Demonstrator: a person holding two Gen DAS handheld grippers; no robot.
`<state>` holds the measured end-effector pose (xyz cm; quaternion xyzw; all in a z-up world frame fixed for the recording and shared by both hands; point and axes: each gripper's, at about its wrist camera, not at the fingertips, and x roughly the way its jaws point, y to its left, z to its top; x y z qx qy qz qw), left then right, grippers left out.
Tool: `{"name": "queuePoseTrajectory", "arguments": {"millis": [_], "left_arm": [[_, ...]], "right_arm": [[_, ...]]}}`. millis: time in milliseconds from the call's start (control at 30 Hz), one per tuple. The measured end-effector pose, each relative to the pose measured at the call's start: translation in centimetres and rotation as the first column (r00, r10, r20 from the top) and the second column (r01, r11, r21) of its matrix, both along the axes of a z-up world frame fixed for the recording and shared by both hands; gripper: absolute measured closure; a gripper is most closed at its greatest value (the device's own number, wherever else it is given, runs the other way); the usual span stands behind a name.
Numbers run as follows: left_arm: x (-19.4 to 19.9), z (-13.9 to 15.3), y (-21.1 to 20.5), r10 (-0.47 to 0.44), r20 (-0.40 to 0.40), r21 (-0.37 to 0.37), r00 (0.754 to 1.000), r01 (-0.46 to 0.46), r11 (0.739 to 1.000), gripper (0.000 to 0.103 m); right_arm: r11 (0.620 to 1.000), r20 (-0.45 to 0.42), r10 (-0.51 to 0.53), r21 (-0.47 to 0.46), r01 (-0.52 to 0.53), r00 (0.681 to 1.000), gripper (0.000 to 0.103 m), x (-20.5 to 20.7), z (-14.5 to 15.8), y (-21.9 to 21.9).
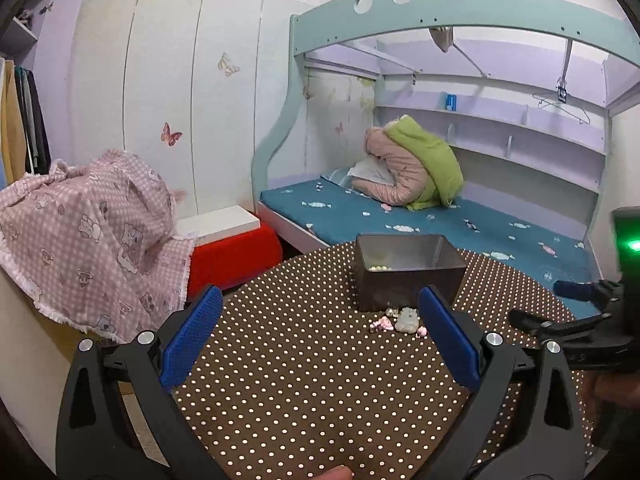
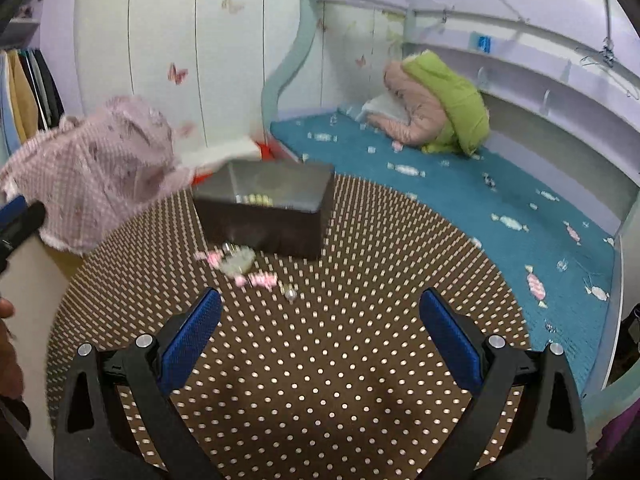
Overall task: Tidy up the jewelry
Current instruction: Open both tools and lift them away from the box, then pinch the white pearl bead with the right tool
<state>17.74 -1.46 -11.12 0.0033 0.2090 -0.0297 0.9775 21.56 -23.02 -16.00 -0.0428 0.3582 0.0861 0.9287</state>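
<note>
I hold both grippers above the dotted table [image 1: 304, 380], left gripper [image 1: 320, 336] and right gripper [image 2: 320, 338] each with jaws wide and empty. Loose jewelry [image 2: 240, 266] lies mid-frame, touching the tin [image 2: 266, 212], its long axis left-right. Beads already sit inside; next I judge a narrow pinch on one trinket.

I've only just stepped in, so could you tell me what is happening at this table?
A person holds a gripper in each hand over a polka-dot table, tidying jewelry. Both the left gripper and the right gripper are open and empty. A dark metal box already holds some beads, while a small pile of pink and pale jewelry lies on the table just in front of it, not yet picked up.
</note>
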Motion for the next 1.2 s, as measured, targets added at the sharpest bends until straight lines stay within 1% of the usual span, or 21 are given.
{"name": "queuePoseTrajectory", "arguments": {"millis": [167,267,333,367,400,433,467,500,633,700,733,800,900,1100,1200], "left_arm": [[1.5,-1.7,-0.1,-0.004,-0.036,-0.004,0.999,0.004,1.000,0.005],[2.2,-2.3,0.0,-0.007,-0.047,-0.003,0.999,0.007,1.000,0.005],[2.7,-2.7,0.0,-0.011,-0.055,-0.005,0.998,0.011,1.000,0.005],[2.9,-2.8,0.0,-0.013,-0.059,-0.005,0.998,0.013,1.000,0.005],[3.1,-3.0,-0.1,-0.015,-0.062,-0.005,0.998,0.014,1.000,0.005],[3.2,-3.1,-0.1,-0.015,-0.064,-0.005,0.998,0.015,1.000,0.005],[3.4,-3.2,-0.1,-0.015,-0.067,-0.004,0.998,0.015,1.000,0.005],[3.6,-3.3,-0.1,-0.016,-0.071,-0.004,0.997,0.016,1.000,0.005],[4.4,-3.6,-0.1,-0.021,-0.084,-0.001,0.996,0.021,1.000,0.005],[5.1,-3.9,0.1,-0.023,-0.093,0.004,0.995,0.023,1.000,0.005],[5.4,-4.0,0.0,-0.025,-0.100,0.007,0.995,0.026,1.000,0.005],[5.9,-4.3,-0.2,-0.030,-0.115,0.014,0.993,0.032,0.999,0.005],[6.7,-4.7,-0.3,-0.038,-0.135,0.019,0.990,0.041,0.999,0.005],[8.6,-6.1,-1.8,-0.065,-0.202,0.060,0.977,0.078,0.995,0.005],[10.1,-7.1,-2.8,-0.084,-0.253,0.086,0.964,0.109,0.990,0.005]], "right_arm": [[0.999,-0.056,0.014,-0.037,-0.016,0.998,0.008,2.1,-2.0,0.8],[0.999,-0.082,0.022,-0.047,-0.025,0.996,0.011,3.2,-2.7,1.3],[0.998,-0.107,0.033,-0.052,-0.038,0.994,0.019,4.1,-3.2,1.6],[0.998,-0.115,0.035,-0.052,-0.042,0.993,0.025,4.3,-3.4,1.7],[0.997,-0.127,0.037,-0.057,-0.045,0.991,0.035,4.7,-3.6,1.8],[0.997,-0.133,0.038,-0.060,-0.046,0.990,0.039,4.9,-3.8,1.9],[0.997,-0.140,0.040,-0.061,-0.049,0.989,0.046,5.2,-4.0,2.0],[0.997,-0.149,0.045,-0.061,-0.054,0.988,0.052,5.4,-4.2,2.1],[0.995,-0.172,0.076,-0.052,-0.087,0.982,0.062,5.7,-4.9,2.4],[0.994,-0.168,0.097,-0.037,-0.105,0.981,0.074,5.7,-5.0,2.4],[0.992,-0.168,0.110,-0.037,-0.117,0.980,0.077,5.7,-4.9,2.6],[0.989,-0.164,0.131,-0.050,-0.141,0.978,0.091,5.6,-4.9,3.1],[0.989,-0.163,0.135,-0.043,-0.144,0.977,0.093,5.3,-4.9,3.2],[0.991,-0.172,0.128,0.069,-0.118,0.977,0.093,5.0,-4.7,1.0],[0.987,-0.174,0.124,0.121,-0.104,0.977,0.093,4.9,-4.5,-0.2]]}}
